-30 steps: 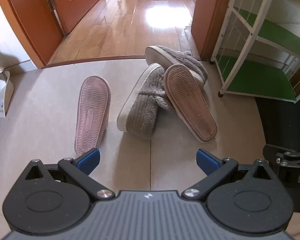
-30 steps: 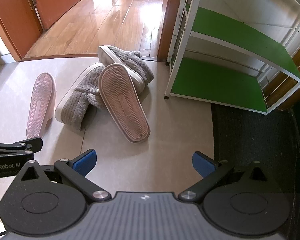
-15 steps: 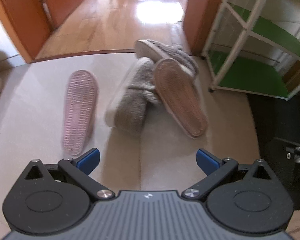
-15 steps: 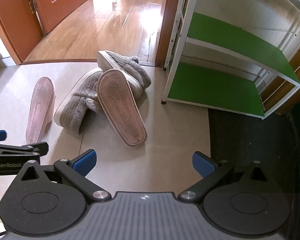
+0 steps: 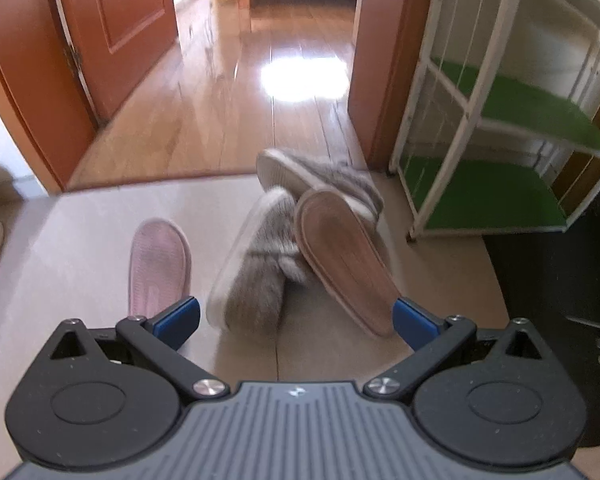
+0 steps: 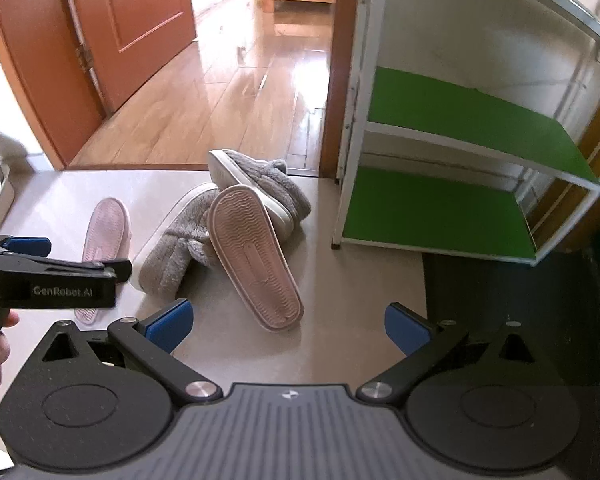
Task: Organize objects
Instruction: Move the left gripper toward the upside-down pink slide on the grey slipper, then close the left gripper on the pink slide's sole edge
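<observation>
Two grey fuzzy slippers [image 5: 256, 280] [image 6: 172, 256] lie in a heap on the tiled floor, the far one [image 5: 320, 176] [image 6: 260, 180] on its side. A pink slipper [image 5: 344, 256] [image 6: 256, 256] leans sole-up across them. Its mate [image 5: 158, 264] [image 6: 106, 232] lies sole-up to the left. My left gripper [image 5: 296, 318] is open and empty, just short of the heap; it also shows at the left of the right wrist view [image 6: 52, 272]. My right gripper [image 6: 288, 320] is open and empty, above the floor in front of the leaning pink slipper.
A white rack with green shelves [image 5: 500, 196] [image 6: 440, 208] stands to the right of the heap. An open doorway with an orange door [image 5: 112, 32] [image 6: 132, 28] leads to a wooden floor behind. A dark mat [image 6: 520, 320] lies at the right.
Both grippers have moved forward toward the heap of slippers, the left one more. The slippers have not moved. Both stay open.
</observation>
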The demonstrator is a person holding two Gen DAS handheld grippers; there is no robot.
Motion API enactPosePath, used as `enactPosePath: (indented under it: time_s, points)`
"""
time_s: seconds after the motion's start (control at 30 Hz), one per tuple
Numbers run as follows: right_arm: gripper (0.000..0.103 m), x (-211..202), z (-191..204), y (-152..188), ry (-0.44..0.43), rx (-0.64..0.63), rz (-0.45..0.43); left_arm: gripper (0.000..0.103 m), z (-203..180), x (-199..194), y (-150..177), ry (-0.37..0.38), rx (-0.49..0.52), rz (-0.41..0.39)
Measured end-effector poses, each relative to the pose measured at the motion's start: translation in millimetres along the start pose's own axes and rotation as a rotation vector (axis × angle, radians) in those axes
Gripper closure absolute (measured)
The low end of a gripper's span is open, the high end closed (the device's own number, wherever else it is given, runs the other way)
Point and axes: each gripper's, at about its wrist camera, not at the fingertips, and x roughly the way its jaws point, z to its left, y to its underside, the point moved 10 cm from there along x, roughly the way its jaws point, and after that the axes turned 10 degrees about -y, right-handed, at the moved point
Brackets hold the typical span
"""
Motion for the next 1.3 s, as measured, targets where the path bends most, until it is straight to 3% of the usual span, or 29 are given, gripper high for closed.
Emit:
enactPosePath:
  time_s: [0.1,0.23,0.43,0.63,0.83,0.97,1.13,1.3]
  points:
    - [0.000,-16,8,-11,-0.006,0.007,0.004,0.001,8,-8,-16,-0.015,-0.004,-0.041]
    - [0.000,-35,25,-33,0.004,-0.130,-0.020,0.001,8,-12,-35,0.001,-0.019,-0.077]
    - [0.000,-26,29,-51,-0.048,-0.210,-0.019,0.001,5,18,-34,0.005,-0.014,-0.030]
    - [0.000,6,9,-57,-0.081,-0.250,0.005,0.001,-14,59,-27,0.027,0.171,0.016]
    - [0.000,53,-6,-36,-0.175,-0.302,0.042,0.001,-38,101,-21,0.119,0.337,-0.012]
    - [0.000,86,-16,-10,-0.169,-0.322,0.027,0.001,-57,132,-4,0.130,0.399,-0.049]
    - [0.000,120,-28,25,-0.138,-0.312,0.026,0.001,-81,170,27,0.221,0.355,0.001]
    - [0.000,133,-34,46,-0.148,-0.294,0.019,0.001,-103,216,64,0.254,0.310,0.073]
